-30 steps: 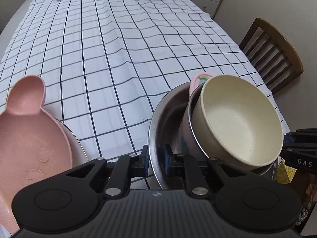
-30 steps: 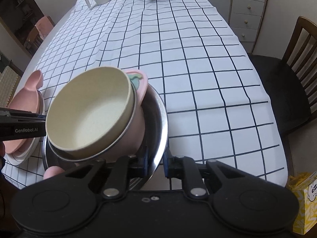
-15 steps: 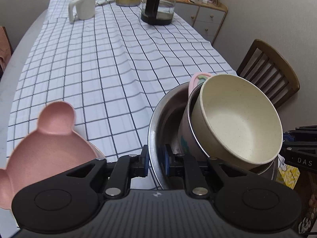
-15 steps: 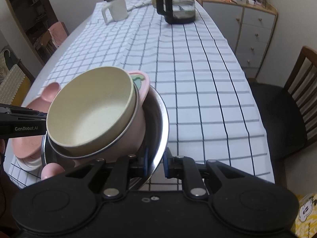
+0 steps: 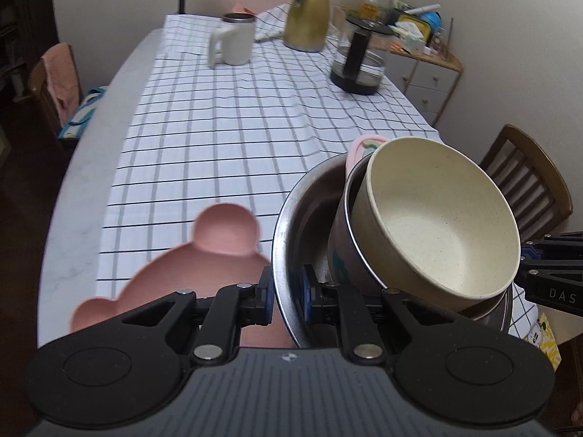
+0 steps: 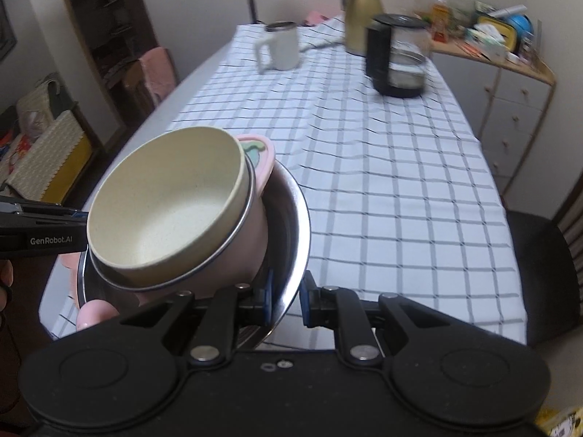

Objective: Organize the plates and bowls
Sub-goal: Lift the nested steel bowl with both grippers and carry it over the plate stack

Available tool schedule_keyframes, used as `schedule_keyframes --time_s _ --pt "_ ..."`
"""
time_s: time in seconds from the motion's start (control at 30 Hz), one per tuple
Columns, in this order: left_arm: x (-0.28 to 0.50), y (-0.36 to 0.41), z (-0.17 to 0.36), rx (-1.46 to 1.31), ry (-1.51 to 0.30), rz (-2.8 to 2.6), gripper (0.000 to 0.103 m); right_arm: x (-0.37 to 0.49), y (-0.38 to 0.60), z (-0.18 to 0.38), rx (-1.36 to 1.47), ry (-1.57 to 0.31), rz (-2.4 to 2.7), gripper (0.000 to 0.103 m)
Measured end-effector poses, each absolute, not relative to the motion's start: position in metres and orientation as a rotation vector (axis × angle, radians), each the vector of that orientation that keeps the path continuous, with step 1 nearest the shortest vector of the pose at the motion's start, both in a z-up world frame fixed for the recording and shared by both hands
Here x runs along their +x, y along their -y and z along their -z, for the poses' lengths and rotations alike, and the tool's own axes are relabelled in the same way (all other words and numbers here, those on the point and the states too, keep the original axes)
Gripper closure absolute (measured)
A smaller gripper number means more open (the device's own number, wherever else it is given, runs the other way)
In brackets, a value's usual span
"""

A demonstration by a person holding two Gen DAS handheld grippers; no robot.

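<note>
We carry a steel basin [image 5: 302, 215] above the near end of the counter [image 5: 233, 138], the left claw [image 5: 286, 291] and right claw [image 6: 285, 296] each clamped on opposite rims. Inside leans a pink bowl [image 6: 251, 233] holding a cream bowl [image 5: 437, 218]; we should level both claws together, or the stack may slide. Only the left view shows the pink bear-shaped plate [image 5: 204, 255] below.

Both tongs point steeply downward and forward. The left tongs [image 5: 286, 291] are nearly closed, their blue pads pressing a thin metal rim from both sides. The right tongs [image 6: 286, 296] are closed the same way on the opposite side of this rim.
</note>
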State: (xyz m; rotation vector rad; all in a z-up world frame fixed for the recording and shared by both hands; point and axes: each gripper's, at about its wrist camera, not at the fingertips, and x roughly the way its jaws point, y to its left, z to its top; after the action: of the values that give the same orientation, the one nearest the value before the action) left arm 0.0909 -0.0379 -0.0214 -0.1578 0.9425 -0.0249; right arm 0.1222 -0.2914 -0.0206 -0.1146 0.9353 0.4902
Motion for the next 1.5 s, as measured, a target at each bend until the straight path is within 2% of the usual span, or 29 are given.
schedule_keyframes --time_s 0.33,0.63,1.5 --pt "0.065 -0.032 0.019 -0.183 -0.930 -0.090 0.089 0.122 0.213 0.022 -0.168 -0.924 -0.599 0.088" --pt "0.057 -0.074 0.041 -0.200 -0.955 -0.139 0.089 0.125 0.158 0.043 -0.195 -0.945 -0.645 0.088" --pt "0.061 -0.079 0.096 -0.180 -1.023 -0.120 0.089 0.124 0.140 0.096 -0.220 -1.038 -0.605 0.087"
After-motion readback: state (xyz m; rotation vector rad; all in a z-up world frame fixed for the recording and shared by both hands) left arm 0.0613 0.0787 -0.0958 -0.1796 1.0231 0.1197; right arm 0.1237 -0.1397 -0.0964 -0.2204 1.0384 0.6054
